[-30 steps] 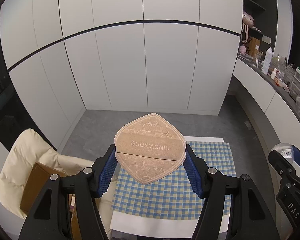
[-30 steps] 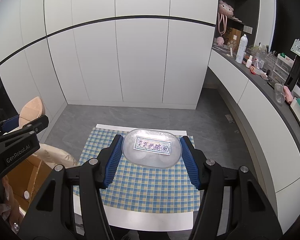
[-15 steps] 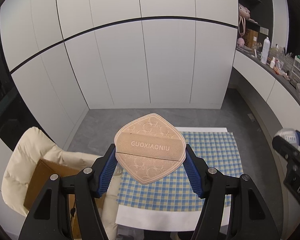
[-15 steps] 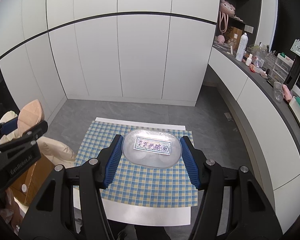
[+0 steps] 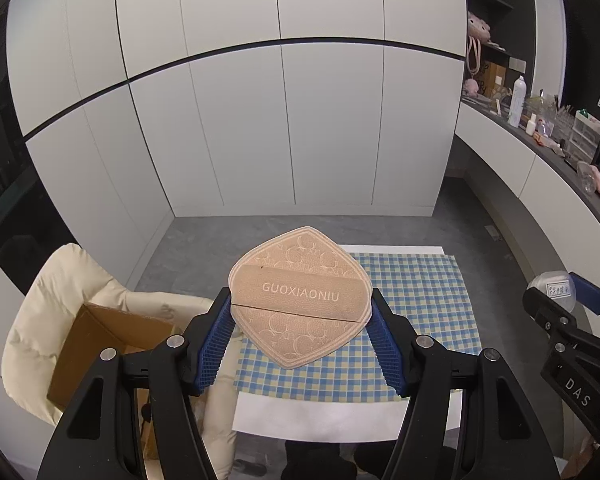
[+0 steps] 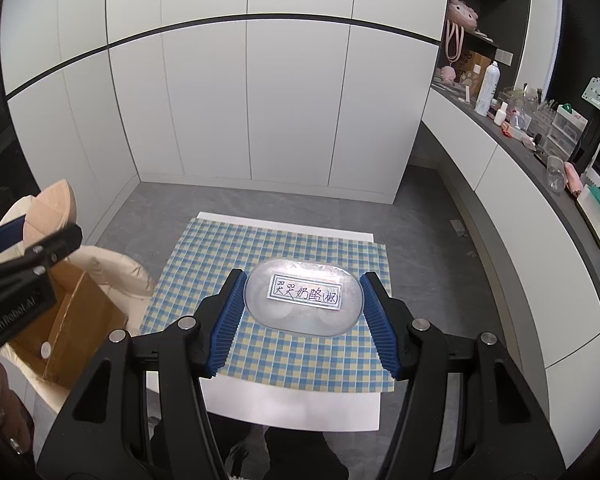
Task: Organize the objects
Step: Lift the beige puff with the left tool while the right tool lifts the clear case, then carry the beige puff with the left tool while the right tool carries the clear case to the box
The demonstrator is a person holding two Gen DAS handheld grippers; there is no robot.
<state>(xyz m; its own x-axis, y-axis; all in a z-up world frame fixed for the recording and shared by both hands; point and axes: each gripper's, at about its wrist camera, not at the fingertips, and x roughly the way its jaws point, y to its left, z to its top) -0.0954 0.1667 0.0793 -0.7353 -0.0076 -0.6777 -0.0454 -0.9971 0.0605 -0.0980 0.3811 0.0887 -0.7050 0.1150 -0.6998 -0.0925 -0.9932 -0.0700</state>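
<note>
In the left wrist view, we see the left gripper point(image 5: 300, 312) clamped on a tan embossed pad point(image 5: 300, 300) lettered GUOXIAONIU, held in the air above the checked cloth point(image 5: 420, 312). That lettering is unreadable from the right wrist view, where the pad shows edge-on at far left. There we see the right gripper point(image 6: 304, 300) clamped on a clear oval case point(image 6: 304, 300) with a handwritten label. The cardboard box point(image 5: 100, 344) sits on a cream cushion point(image 5: 52, 292) left of the table point(image 6: 300, 408).
</note>
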